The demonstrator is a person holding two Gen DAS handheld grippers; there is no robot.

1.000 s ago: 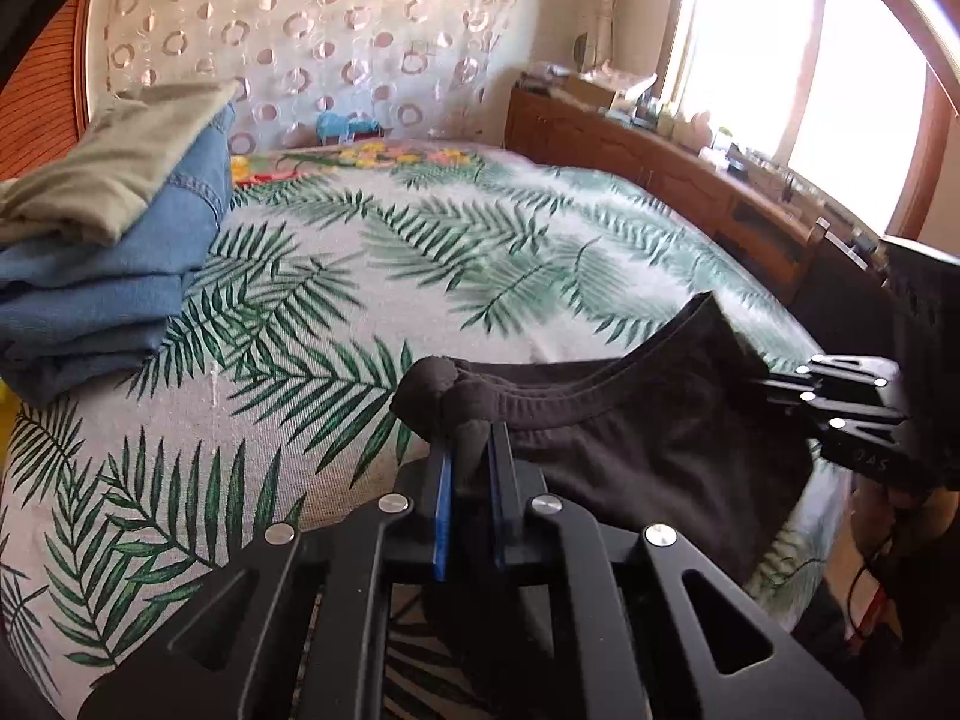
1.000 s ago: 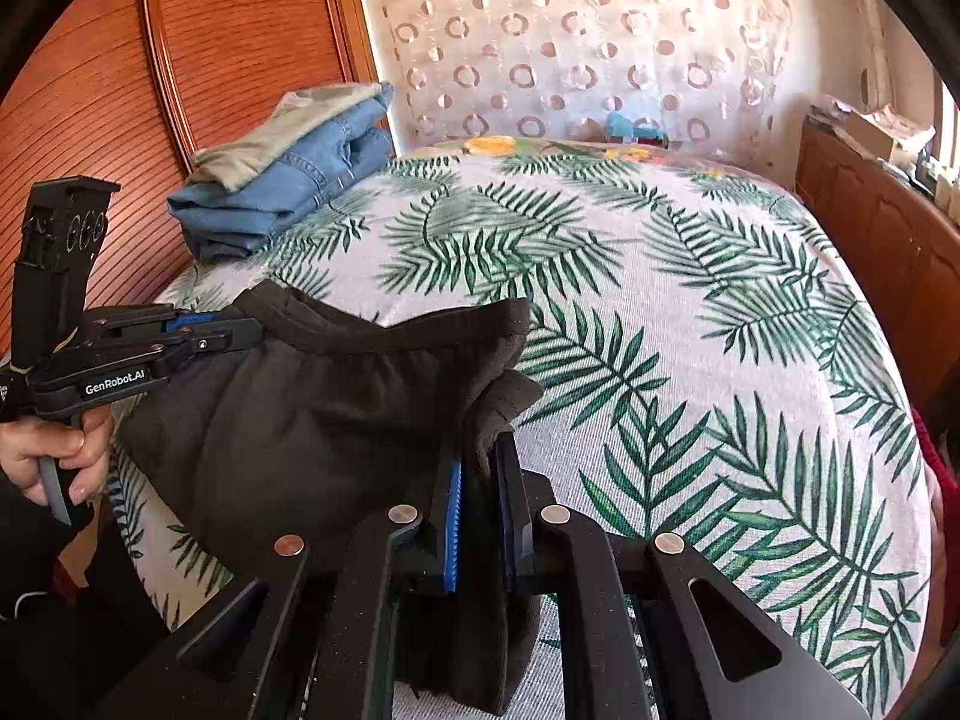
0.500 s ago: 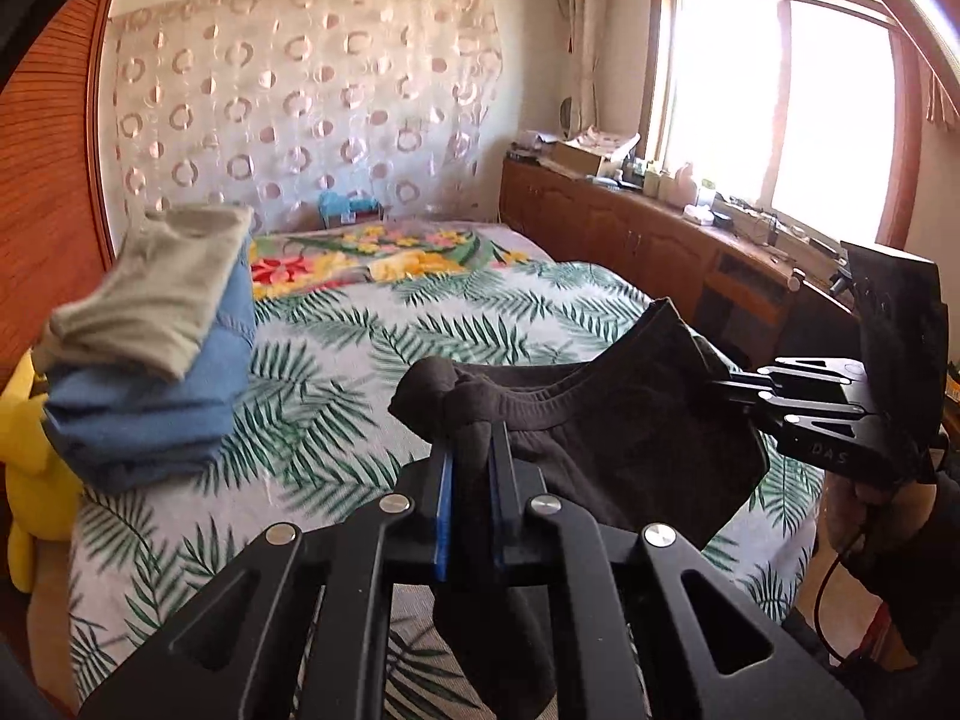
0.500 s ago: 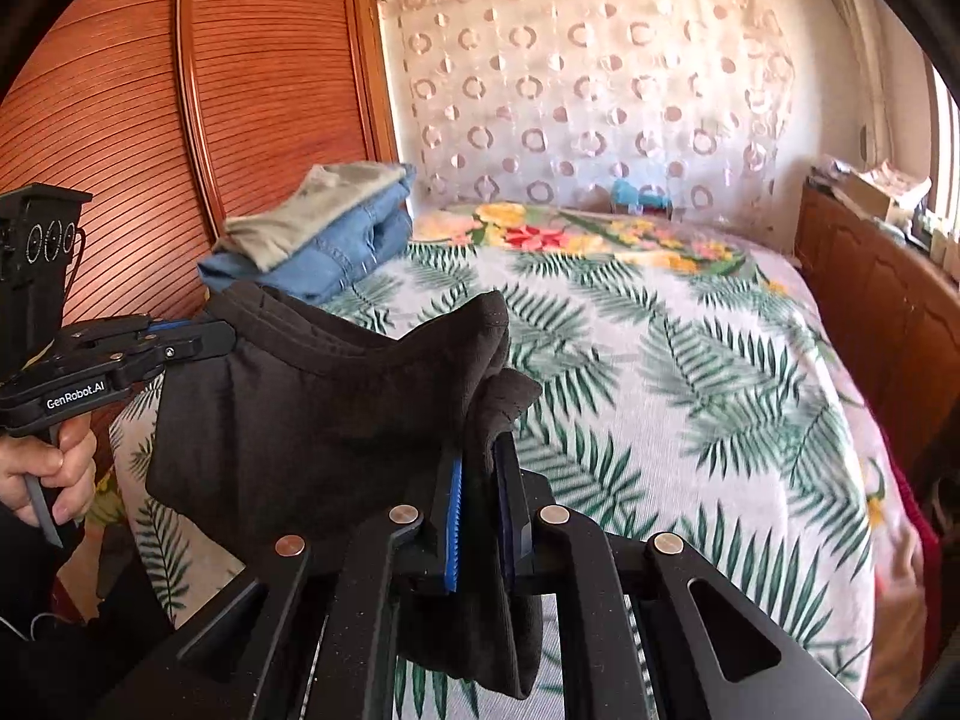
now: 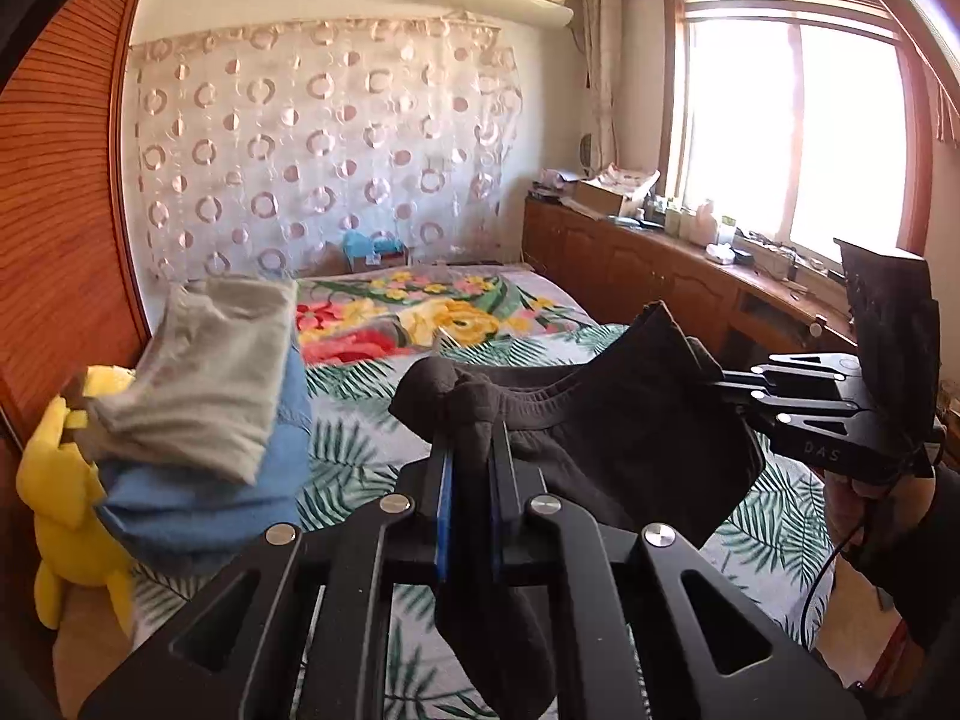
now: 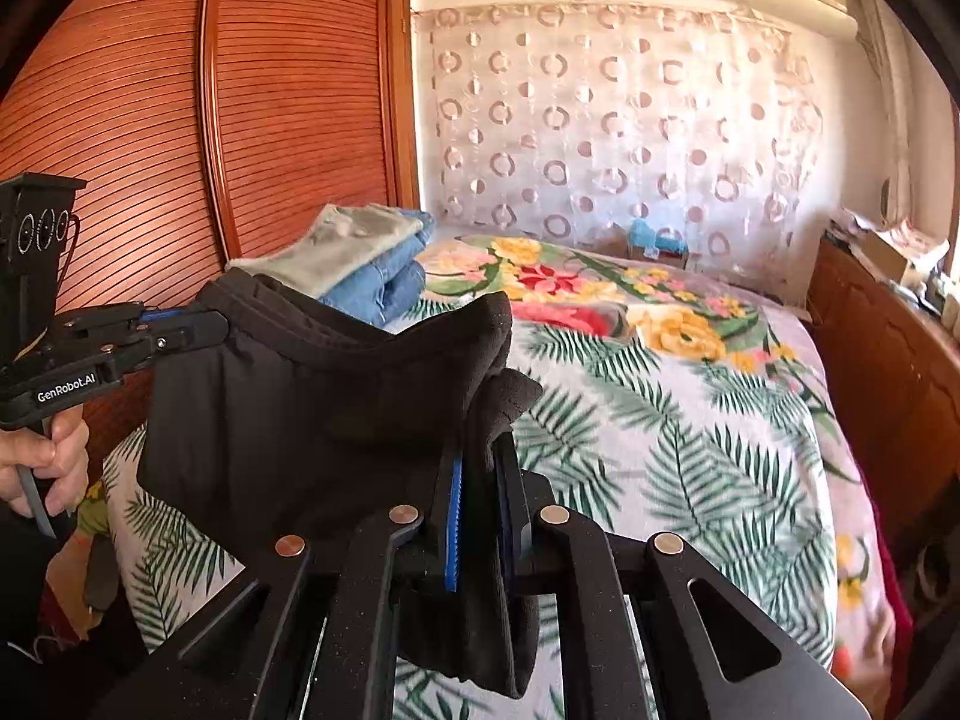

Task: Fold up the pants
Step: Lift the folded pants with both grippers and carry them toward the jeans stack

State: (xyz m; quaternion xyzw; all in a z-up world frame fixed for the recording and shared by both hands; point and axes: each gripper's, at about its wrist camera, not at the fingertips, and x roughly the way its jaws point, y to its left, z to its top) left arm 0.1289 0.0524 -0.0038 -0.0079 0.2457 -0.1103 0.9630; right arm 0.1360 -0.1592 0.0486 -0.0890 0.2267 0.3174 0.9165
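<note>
Black pants [image 5: 618, 450] hang in the air above the bed, stretched by the waistband between both grippers. My left gripper [image 5: 471, 450] is shut on one end of the waistband, cloth bunched above its jaws. My right gripper [image 6: 483, 450] is shut on the other end; it also shows at the right of the left wrist view [image 5: 738, 393]. The left gripper shows at the left of the right wrist view [image 6: 210, 324]. The pants [image 6: 300, 414] sag between them; their legs hang out of sight below.
A bed with a palm-leaf and flower cover [image 6: 690, 420] lies ahead. A stack of folded grey and blue clothes [image 5: 204, 420] sits at its left side by a wooden wardrobe [image 6: 150, 150]. A yellow plush toy [image 5: 60, 492] sits beside it. A wooden cabinet [image 5: 660, 276] runs under the window.
Both grippers have risen with the pants, lifting them well above the bed. The views have tilted up, showing more wall, curtain and window.
</note>
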